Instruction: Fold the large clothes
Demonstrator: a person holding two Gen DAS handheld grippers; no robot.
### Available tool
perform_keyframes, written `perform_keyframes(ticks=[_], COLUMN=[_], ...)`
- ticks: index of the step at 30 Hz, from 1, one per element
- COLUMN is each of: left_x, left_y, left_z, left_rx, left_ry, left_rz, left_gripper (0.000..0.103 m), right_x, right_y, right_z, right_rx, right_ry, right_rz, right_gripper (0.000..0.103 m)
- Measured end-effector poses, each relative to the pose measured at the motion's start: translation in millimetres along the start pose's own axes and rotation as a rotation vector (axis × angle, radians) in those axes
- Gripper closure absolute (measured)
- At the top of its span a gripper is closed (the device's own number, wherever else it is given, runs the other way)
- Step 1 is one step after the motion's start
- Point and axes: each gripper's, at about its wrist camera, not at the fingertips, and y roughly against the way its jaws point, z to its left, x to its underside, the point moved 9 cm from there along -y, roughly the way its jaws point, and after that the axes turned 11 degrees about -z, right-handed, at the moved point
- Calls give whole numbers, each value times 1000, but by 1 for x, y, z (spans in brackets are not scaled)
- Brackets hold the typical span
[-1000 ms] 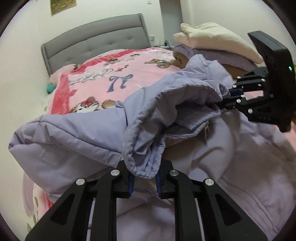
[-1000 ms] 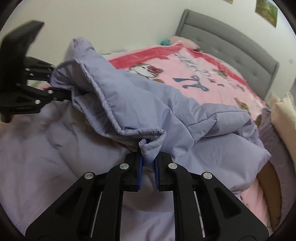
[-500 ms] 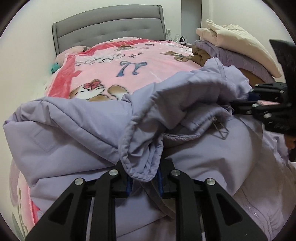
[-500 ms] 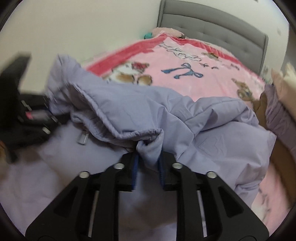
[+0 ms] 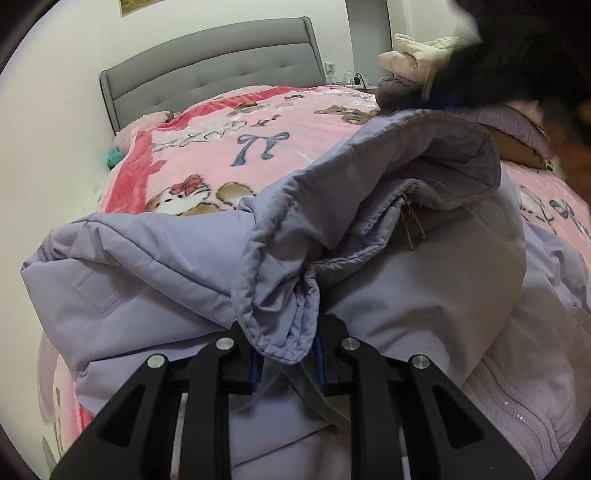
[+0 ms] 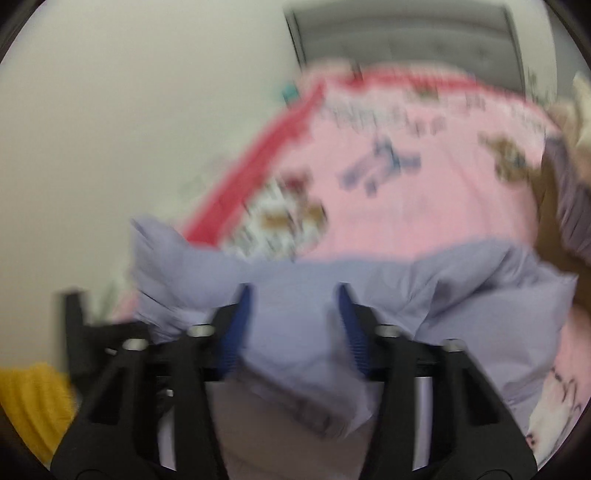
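The view is blurred. The right gripper (image 6: 293,328) has its blue pads (image 6: 236,328) set apart and closing, lilac jacket (image 6: 295,295) lying between them. The left gripper (image 6: 107,332) shows dark at near left. Beyond, a pink blanket (image 6: 424,203) reaches a grey headboard (image 6: 406,33). Yellow cloth (image 6: 33,398) sits in the near left corner.

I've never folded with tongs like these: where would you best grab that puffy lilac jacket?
Probably the stitched hem of the lilac jacket, approached from the near side, pads either side of the edge. It is thin and firm, while the padded body bulges too thick. The left gripper holds it just so.
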Motion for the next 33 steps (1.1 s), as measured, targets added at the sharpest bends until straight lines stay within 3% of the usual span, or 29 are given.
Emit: perform_keyframes(ticks=[2,5,9,11,13,15,17,23,29,33], left_x=[-5,-20,-60,-77,-82,-75,-57,-26,-21,-21], left_y=[7,30,56,40,18,-9,-30,-46,-79,-85], left_z=[4,14,42,54,46,28,20,15,25,24], left_rx=[20,101,133,154,236,290,246,220,190,174], left_ry=[46,180,337,447,502,463,391,266,342,320], left_rz=[18,23,-109,-100,-47,31,82,67,69,83], left_gripper=[77,58,39,39,39,39,39,40,42,42], right_x=[16,27,29,28,29,30,30,28,26,26], right_y=[-5,-3,-2,-3,-3,-3,-4,-23,-51,-57], right_z=[-5,-10,-11,-9,-6,-6,-5,-5,-31,-31], right_rx=[-6,-7,-8,8,38,60,75,105,124,156], right_ry=[13,23,19,36,73,94,123,217,106,126], right_rz=[-12,-40,-58,-71,-83,-77,-66,9,9,15], right_gripper=[77,77,77,77,76,76,76,74,75,75])
